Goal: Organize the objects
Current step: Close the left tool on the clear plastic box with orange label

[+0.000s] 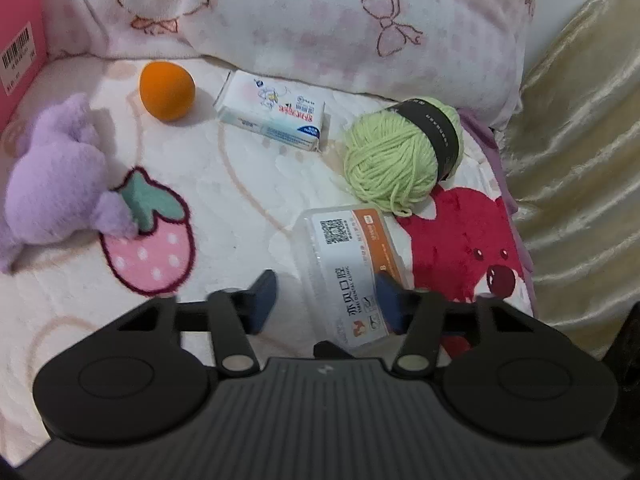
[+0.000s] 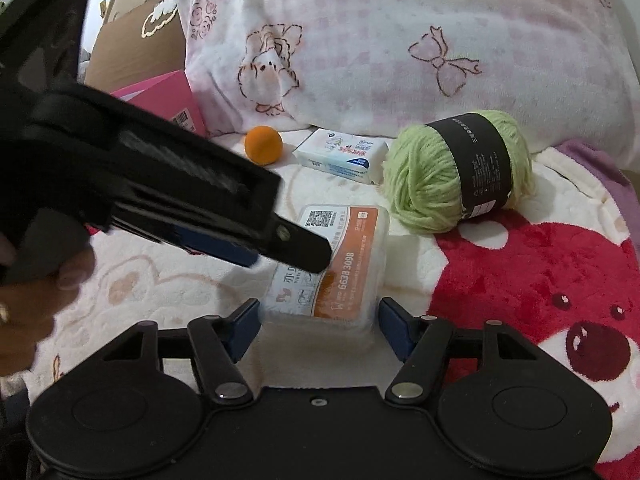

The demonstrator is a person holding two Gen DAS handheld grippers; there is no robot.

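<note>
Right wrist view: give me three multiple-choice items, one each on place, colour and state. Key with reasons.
1. What lies between the fingers of the right gripper?
A. purple plush toy
B. clear plastic box
C. orange ball

2. What colour is the yarn ball?
A. light green
B. blue
C. red

3. How does the clear plastic box sit?
A. flat on the blanket, label up
B. standing on end
C. lid off, contents spilled

Key:
1 B, because the blue pads flank the box's near end on both sides.
2 A, because the strands are pale green under a black paper band.
3 A, because its orange and white label faces up and the lid is in place.
</note>
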